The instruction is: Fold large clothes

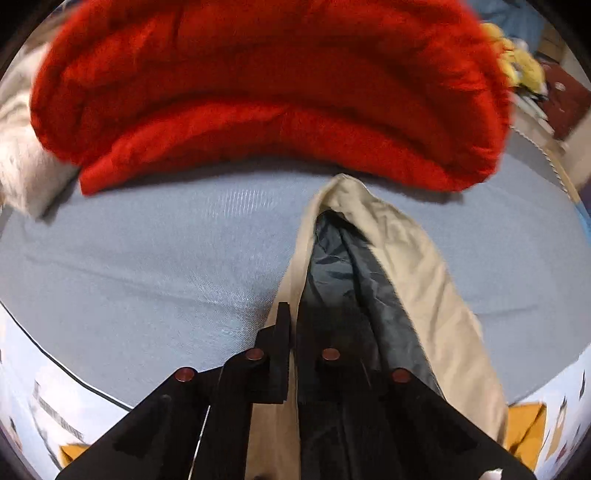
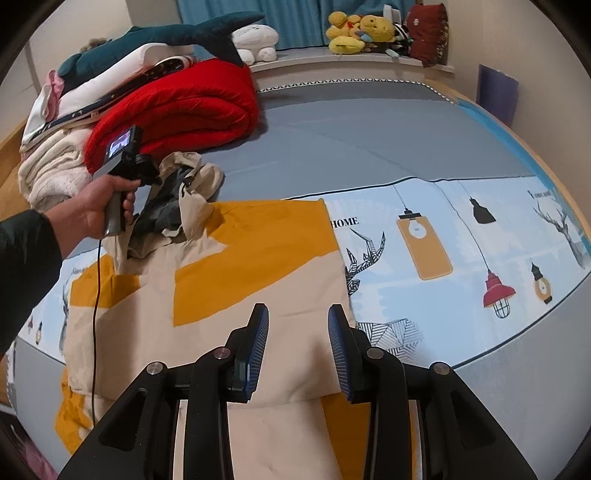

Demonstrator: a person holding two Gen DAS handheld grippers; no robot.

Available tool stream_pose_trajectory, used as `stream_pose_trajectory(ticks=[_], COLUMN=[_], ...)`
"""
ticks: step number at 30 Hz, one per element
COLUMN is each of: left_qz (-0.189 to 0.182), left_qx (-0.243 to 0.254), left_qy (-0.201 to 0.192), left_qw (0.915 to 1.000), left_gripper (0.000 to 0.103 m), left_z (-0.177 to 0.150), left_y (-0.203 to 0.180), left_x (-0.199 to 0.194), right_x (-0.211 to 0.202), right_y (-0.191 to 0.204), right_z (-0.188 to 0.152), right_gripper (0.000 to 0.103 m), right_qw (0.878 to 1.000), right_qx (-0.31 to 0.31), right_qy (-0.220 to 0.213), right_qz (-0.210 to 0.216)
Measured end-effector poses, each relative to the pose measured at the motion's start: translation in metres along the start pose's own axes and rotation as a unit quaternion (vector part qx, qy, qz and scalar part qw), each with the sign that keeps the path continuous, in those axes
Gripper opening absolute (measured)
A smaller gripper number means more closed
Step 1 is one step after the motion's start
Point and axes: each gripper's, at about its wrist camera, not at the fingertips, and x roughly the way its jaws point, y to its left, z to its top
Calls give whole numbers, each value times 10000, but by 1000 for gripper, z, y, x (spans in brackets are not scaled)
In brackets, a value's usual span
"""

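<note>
A large beige and mustard-yellow jacket [image 2: 229, 280] lies spread on the bed. My left gripper [image 1: 293, 325] is shut on a beige part of the jacket with dark grey lining [image 1: 354, 266], lifted off the bed; that part hangs forward from the fingers. In the right wrist view the left gripper [image 2: 147, 177] is held by a hand at the jacket's far left end. My right gripper [image 2: 298, 332] is open and empty, just above the jacket's near beige part.
A folded red blanket [image 1: 266, 96] lies ahead on the grey-blue sheet [image 1: 147, 258], also seen in the right wrist view [image 2: 184, 107]. Cream blankets [image 2: 51, 170], a shark plush [image 2: 177, 33] and yellow plush toys [image 2: 358, 29] sit at the back. A printed cover [image 2: 461, 266] spans the bed.
</note>
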Motion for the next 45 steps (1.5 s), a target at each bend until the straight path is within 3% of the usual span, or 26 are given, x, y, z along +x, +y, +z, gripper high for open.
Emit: stream_pose_trajectory(ticks=[5, 8, 12, 16, 19, 22, 24, 29, 33, 36, 40, 42, 43, 45], left_qz=[-490, -827, -1122, -1131, -980, -879, -899, -1269, -1457, -1543, -1591, -1531, -1493, -1340], left_qx=[843, 1243, 1340, 1010, 896, 766, 580, -537, -928, -1056, -686, -532, -522, -552], left_qy=[-879, -1285, -1526, -1413, -1137, -420, -127, 266, 519, 509, 547, 598, 640, 735], left_qw=[9913, 9804, 9727, 9783, 9846, 9923, 9942, 9901, 9836, 9810, 9834, 9850, 9853, 9867], left_gripper=[0, 0, 0, 0, 0, 0, 8, 17, 22, 24, 27, 29, 29, 29], left_z=[-46, -104, -186, -277, -322, -355, -365, -353, -343, -342, -345, -349, -352, -356], left_y=[-17, -19, -5, 23, 35, 46, 57, 95, 94, 87, 62, 55, 55, 58], left_x=[-111, -187, -257, -298, -302, -294, -290, -265, -234, -218, -203, -191, -185, -173], right_x=[-14, -20, -37, -54, -60, -58, -51, -13, 32, 60, 92, 107, 114, 125], right_y=[-3, -2, 12, 23, 29, 38, 45, 56, 61, 64, 75, 82, 85, 89], right_z=[6, 7, 8, 5, 3, -1, -5, -19, -34, -44, -60, -69, -73, -81], right_gripper=[35, 35, 35, 41, 47, 50, 52, 54, 54, 54, 53, 35, 17, 16], right_qw=[9997, 9986, 9958, 9900, 9841, 9785, 9756, 9736, 9682, 9614, 9579, 9589, 9579, 9610], right_qx=[128, 319, 307, 360, 468, 517, 557, 650, 985, 1264, 1336, 1216, 1181, 1116], right_qy=[-201, -256, -442, -690, -768, -672, -486, 271, 988, 1344, 1613, 1737, 1804, 1843], right_qz=[110, 342, 739, 1179, 1532, 1879, 2066, 2169, 2075, 2040, 1962, 1888, 1898, 1736])
